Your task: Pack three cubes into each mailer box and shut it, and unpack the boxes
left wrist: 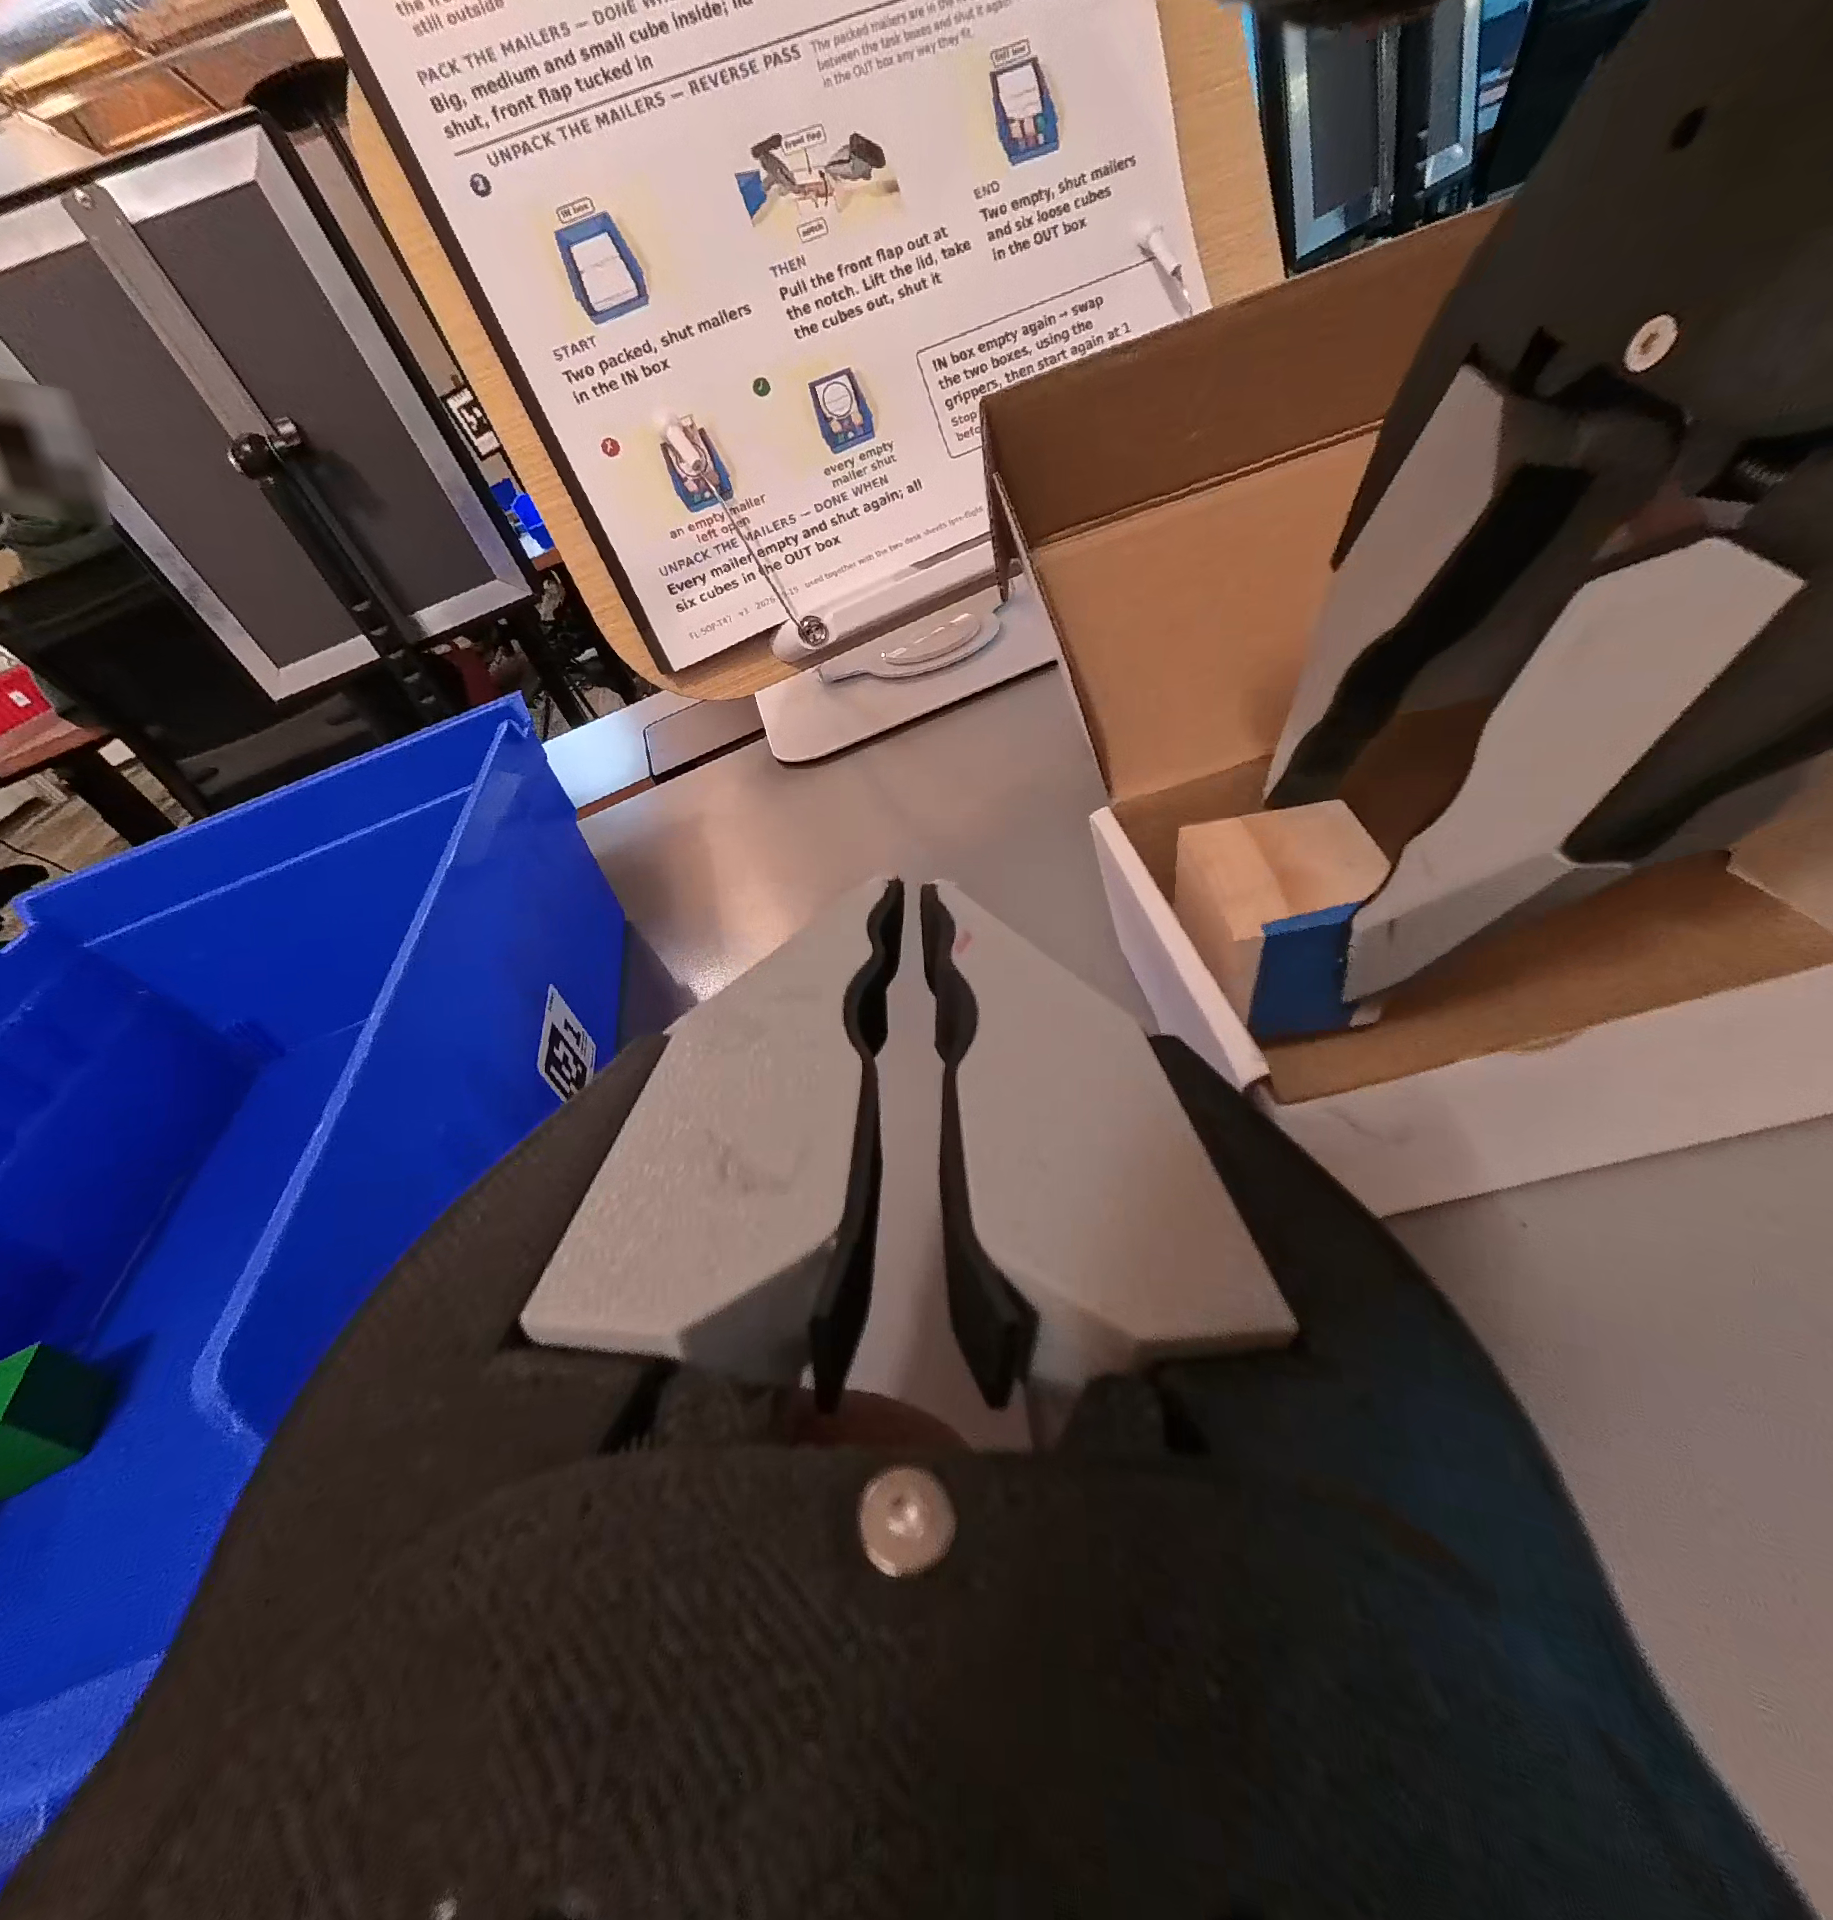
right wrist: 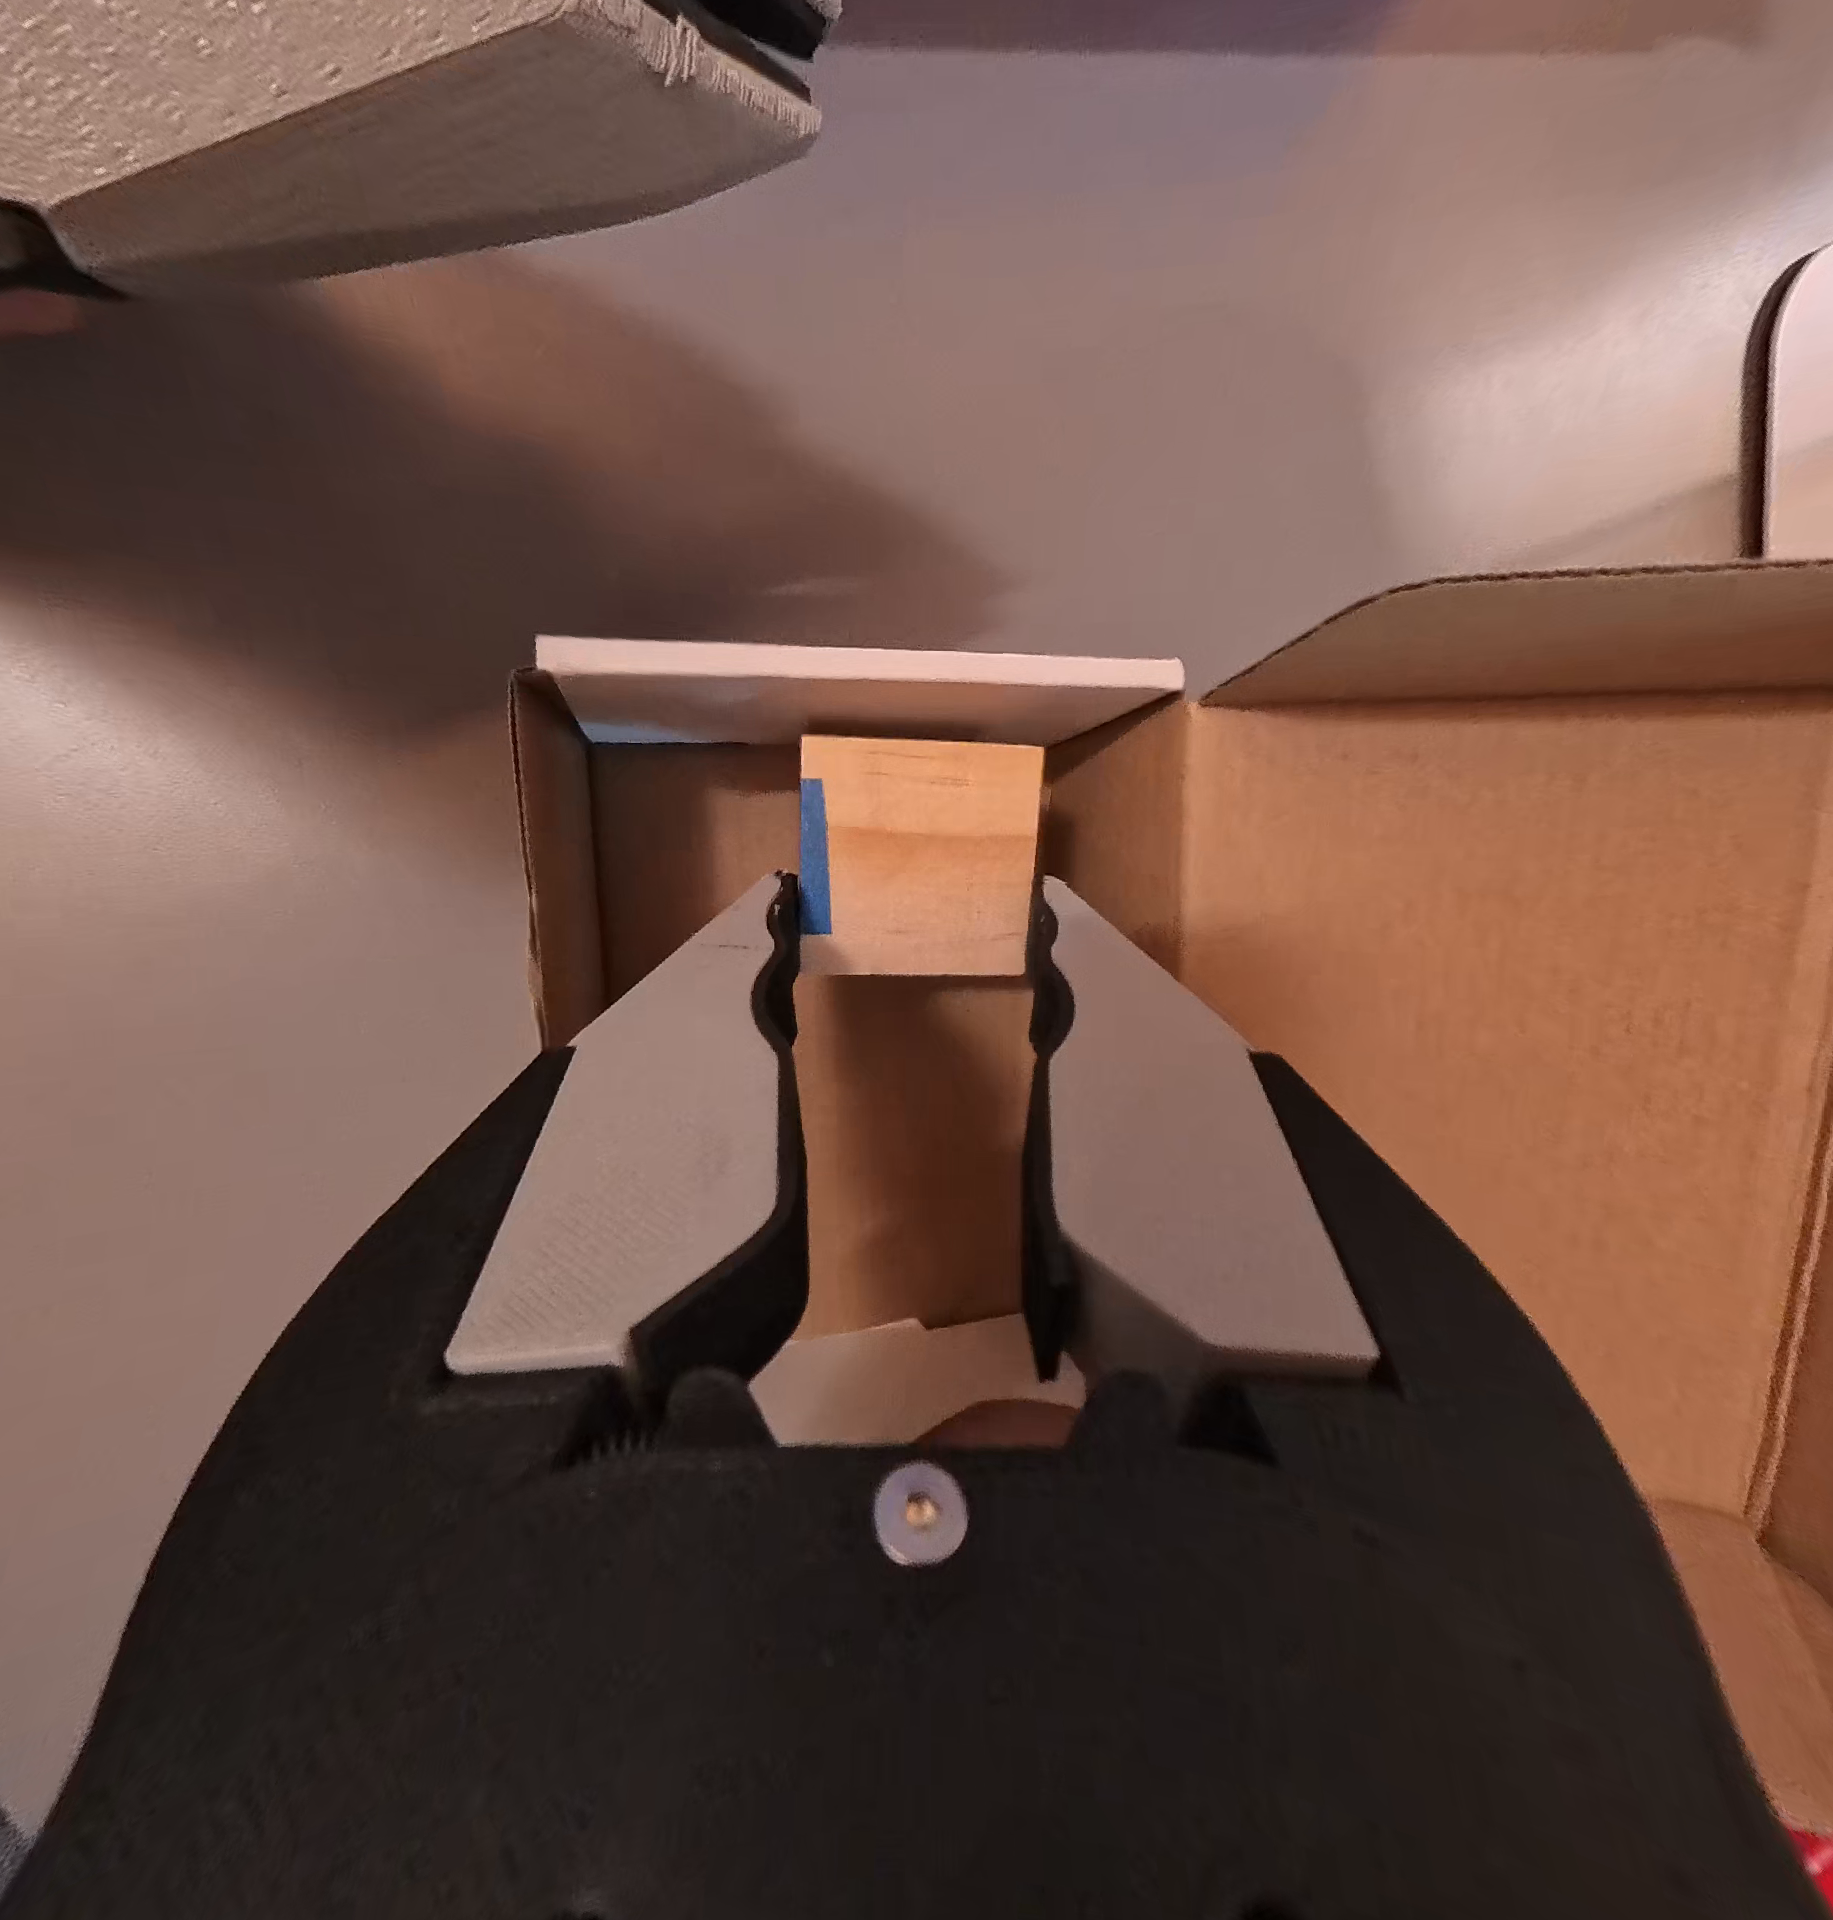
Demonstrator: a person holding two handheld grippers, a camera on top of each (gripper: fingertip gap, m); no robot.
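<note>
An open white mailer box (left wrist: 1182, 987) stands on the grey table with its brown lid (left wrist: 1203, 499) raised. A wooden cube with blue tape (left wrist: 1265, 883) sits inside at the box's end wall. My right gripper (left wrist: 1317, 899) reaches down into the box. In the right wrist view its jaws (right wrist: 912, 904) press both sides of the cube (right wrist: 922, 862), inside the box (right wrist: 569, 831). My left gripper (left wrist: 912, 894) is shut and empty, hovering over the table between the blue bin and the box. One of its fingers (right wrist: 372, 135) shows at the right wrist view's top left.
A blue bin (left wrist: 320, 987) stands at the left with a green cube (left wrist: 18, 1423) in it. A printed instruction sheet (left wrist: 787, 312) on a white stand (left wrist: 891, 675) is behind the table. Cabinets and shelves lie farther back. The left gripper's tips are roughly 10 cm from the right gripper's.
</note>
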